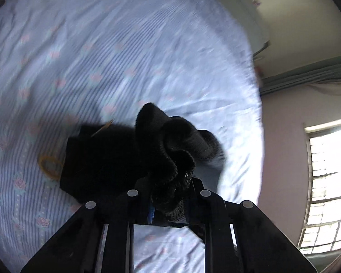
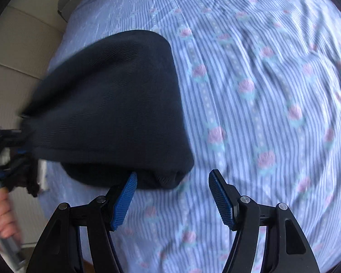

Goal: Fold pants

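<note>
The dark pants (image 2: pixel 111 104) lie in a thick bundle on the bed's striped, rose-printed sheet (image 2: pixel 261 91), filling the 9 to 11 o'clock part of the right wrist view. One ruffled, fuzzy edge of the pants is bunched up and lifted in the left claw (image 1: pixel 168 202), which is clamped on that fabric just above 6 o'clock in its own view; the rest trails down to a flatter dark mass at 8 o'clock. The right claw (image 2: pixel 172 195) stands with its blue pads (image 2: pixel 122 204) wide apart and holds nothing, the left pad just beside the bundle's near rounded fold.

The cloth looks soft, limp and light, probably a knit with a fleecy inside: it sags between held and resting parts and will not keep a crease by itself. It should not slip from ribbed pads. The best hold seems to be a doubled edge or hem, pinching all layers together. A yellow rubber band (image 1: pixel 49 163) lies on the sheet at 8 o'clock, beside the pants.
</note>
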### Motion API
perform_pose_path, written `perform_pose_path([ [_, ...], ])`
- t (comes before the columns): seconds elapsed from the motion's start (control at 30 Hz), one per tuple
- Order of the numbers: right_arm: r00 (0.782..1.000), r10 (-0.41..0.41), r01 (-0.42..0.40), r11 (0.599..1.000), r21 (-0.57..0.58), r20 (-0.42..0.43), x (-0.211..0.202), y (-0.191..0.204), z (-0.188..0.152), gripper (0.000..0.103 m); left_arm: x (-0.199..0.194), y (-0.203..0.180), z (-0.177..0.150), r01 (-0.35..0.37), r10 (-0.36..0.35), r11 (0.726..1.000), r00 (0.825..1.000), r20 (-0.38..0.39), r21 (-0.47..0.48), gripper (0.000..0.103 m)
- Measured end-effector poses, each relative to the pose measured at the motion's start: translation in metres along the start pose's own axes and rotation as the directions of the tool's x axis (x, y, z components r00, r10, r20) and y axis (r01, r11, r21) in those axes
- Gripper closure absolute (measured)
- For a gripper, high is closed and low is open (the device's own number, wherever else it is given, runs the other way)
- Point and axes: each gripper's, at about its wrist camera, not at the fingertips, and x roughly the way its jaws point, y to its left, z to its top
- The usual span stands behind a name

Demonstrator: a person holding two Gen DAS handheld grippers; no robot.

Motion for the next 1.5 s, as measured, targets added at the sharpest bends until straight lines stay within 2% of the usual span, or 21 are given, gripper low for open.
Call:
perform_pose_path([
  [0.1, 0.998, -0.063, 0.064, 0.996, -0.064, 0.023, 0.003, 0.017, 0.007, 0.036, -0.019, -0.016, 0.001, -0.016, 0.013, 0.996, 1.0, 0.026, 0.09, 0.083],
  [0.17, 0.987, -0.146, 0.152, 0.982, -0.112, 0.061, -0.001, 0.029, 0.01, 0.036, -0.027, -0.014, 0.002, -0.033, 0.03, 0.993, 0.999, 0.035, 0.112, 0.084],
  [0.23, 0.984, -0.155, 0.163, 0.983, -0.088, 0.093, -0.01, 0.031, 0.008, 0.036, -0.028, 0.0, 0.002, -0.049, 0.046, 0.995, 0.998, 0.038, 0.083, 0.084],
  [0.33, 0.977, -0.177, 0.186, 0.98, -0.073, 0.119, -0.024, 0.034, 0.003, 0.036, -0.026, 0.033, 0.004, -0.074, 0.074, 0.997, 0.996, 0.04, -0.012, 0.084],
  [0.5, 0.953, -0.268, 0.291, 0.94, -0.176, 0.144, -0.022, 0.055, -0.003, 0.036, -0.01, 0.07, -0.004, -0.115, 0.115, 0.991, 0.993, 0.001, -0.064, 0.084],
  [0.63, 0.963, -0.25, 0.265, 0.943, -0.203, 0.095, -0.016, 0.049, -0.002, 0.036, 0.0, 0.079, -0.004, -0.141, 0.141, 0.989, 0.99, -0.022, -0.044, 0.084],
  [0.77, 0.974, -0.222, 0.224, 0.946, -0.235, 0.038, -0.018, 0.052, -0.004, 0.036, 0.007, 0.075, 0.001, -0.171, 0.174, 0.984, 0.983, -0.056, 0.049, 0.082],
  [0.8, 0.98, -0.196, 0.193, 0.954, -0.229, 0.011, -0.023, 0.05, -0.005, 0.036, 0.007, 0.075, 0.002, -0.17, 0.173, 0.984, 0.983, -0.06, 0.058, 0.08],
  [0.83, 0.985, -0.17, 0.166, 0.96, -0.225, 0.001, -0.03, 0.05, -0.008, 0.036, 0.007, 0.075, 0.003, -0.18, 0.185, 0.981, 0.981, -0.064, 0.072, 0.072],
  [0.87, 0.989, -0.147, 0.145, 0.964, -0.222, 0.006, -0.039, 0.051, -0.01, 0.036, 0.008, 0.073, 0.002, -0.201, 0.208, 0.974, 0.976, -0.07, 0.1, 0.063],
  [0.93, 0.992, -0.118, 0.126, 0.965, -0.23, 0.049, -0.059, 0.054, -0.011, 0.036, 0.011, 0.068, -0.002, -0.227, 0.243, 0.958, 0.967, -0.075, 0.176, 0.057],
  [1.0, 0.99, -0.092, 0.116, 0.964, -0.239, 0.11, -0.071, 0.06, -0.005, 0.035, 0.012, 0.063, -0.004, -0.234, 0.255, 0.949, 0.964, -0.077, 0.212, 0.056],
  [1.07, 0.986, -0.089, 0.12, 0.964, -0.238, 0.138, -0.069, 0.062, 0.005, 0.029, 0.014, 0.064, -0.003, -0.23, 0.251, 0.951, 0.965, -0.081, 0.205, 0.051],
  [1.23, 0.992, -0.072, 0.091, 0.976, -0.198, 0.104, -0.041, 0.061, 0.031, 0.029, 0.014, 0.078, 0.002, -0.177, 0.191, 0.977, 0.974, -0.122, 0.119, 0.045],
  [1.37, 0.996, -0.074, 0.08, 0.984, -0.161, 0.045, -0.015, 0.053, 0.04, 0.029, 0.01, 0.077, 0.003, -0.133, 0.149, 0.983, 0.981, -0.128, 0.126, 0.045],
  [1.5, 0.997, -0.073, 0.074, 0.983, -0.166, 0.014, 0.005, 0.049, 0.039, 0.029, 0.012, 0.077, 0.001, -0.114, 0.13, 0.986, 0.982, -0.137, 0.125, 0.035],
])
